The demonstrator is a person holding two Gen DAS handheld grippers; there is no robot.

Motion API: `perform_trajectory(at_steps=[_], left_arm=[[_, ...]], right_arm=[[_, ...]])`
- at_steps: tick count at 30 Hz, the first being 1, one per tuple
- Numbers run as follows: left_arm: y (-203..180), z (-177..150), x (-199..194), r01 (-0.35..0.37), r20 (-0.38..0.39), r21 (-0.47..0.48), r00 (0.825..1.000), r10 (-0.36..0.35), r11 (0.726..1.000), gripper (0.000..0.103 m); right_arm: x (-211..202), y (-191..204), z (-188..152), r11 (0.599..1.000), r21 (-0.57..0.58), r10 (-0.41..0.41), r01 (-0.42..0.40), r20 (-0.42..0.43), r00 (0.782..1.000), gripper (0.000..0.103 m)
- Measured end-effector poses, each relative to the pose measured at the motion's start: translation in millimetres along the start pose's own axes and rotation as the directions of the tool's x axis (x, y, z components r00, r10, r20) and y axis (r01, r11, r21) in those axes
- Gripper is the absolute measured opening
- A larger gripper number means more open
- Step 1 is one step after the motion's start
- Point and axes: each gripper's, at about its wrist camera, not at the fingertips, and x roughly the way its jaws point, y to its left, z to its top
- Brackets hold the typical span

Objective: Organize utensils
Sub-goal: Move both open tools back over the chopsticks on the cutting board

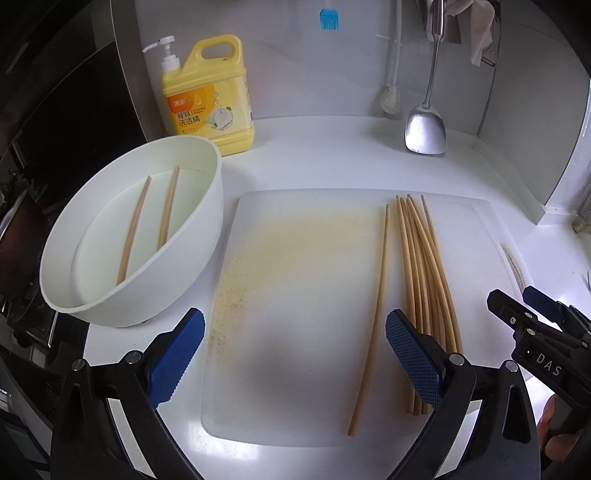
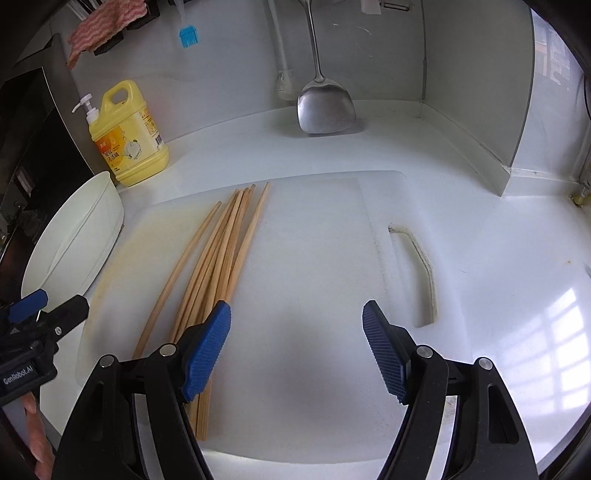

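Observation:
Several wooden chopsticks (image 1: pixel 424 266) lie bunched on the right side of a white cutting board (image 1: pixel 295 295), with one single chopstick (image 1: pixel 376 306) apart to their left. Two chopsticks (image 1: pixel 147 218) rest in a white bowl (image 1: pixel 110 306) at the left. My left gripper (image 1: pixel 295 354) is open and empty above the board's near part. My right gripper (image 2: pixel 295 347) is open and empty over the board, right of the chopstick bunch (image 2: pixel 221 254); it also shows in the left wrist view (image 1: pixel 517 310).
A yellow detergent bottle (image 1: pixel 210 99) stands behind the bowl. A metal spatula (image 1: pixel 424 129) and a white brush (image 1: pixel 389 96) lean at the back wall. A blue brush (image 1: pixel 328 18) hangs above. The counter's dark left edge borders the bowl (image 2: pixel 74 243).

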Motion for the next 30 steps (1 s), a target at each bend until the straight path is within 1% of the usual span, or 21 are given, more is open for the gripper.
perform_trajectory(at_steps=[4, 8, 13, 19, 21, 30], left_arm=[[-4, -3, 12, 0.015, 0.034, -0.004, 0.999, -0.015, 1.000, 0.097], [-1, -4, 23, 0.010, 0.029, -0.014, 1.000, -0.010, 1.000, 0.097], [6, -4, 27, 0.005, 0.024, -0.028, 1.000, -0.004, 1.000, 0.097], [7, -1, 29, 0.013, 0.028, -0.036, 1.000, -0.012, 0.999, 0.097], [6, 0, 31, 0.021, 0.024, -0.033, 1.000, -0.020, 0.999, 0.097], [-12, 3, 43, 0.052, 0.017, -0.005, 0.999, -0.052, 0.999, 0.097]], right_arm=[[15, 9, 1, 1.000, -0.016, 0.020, -0.020, 0.012, 1.000, 0.071], [23, 15, 1, 0.999, -0.015, 0.030, -0.029, 0.007, 1.000, 0.071], [29, 26, 2, 0.999, -0.048, 0.015, -0.015, 0.001, 1.000, 0.071], [36, 30, -1, 0.997, -0.079, -0.004, 0.003, -0.011, 1.000, 0.071], [35, 29, -1, 0.996, -0.082, -0.017, 0.017, -0.002, 1.000, 0.071], [33, 5, -3, 0.998, -0.048, -0.032, 0.032, 0.010, 0.999, 0.071]])
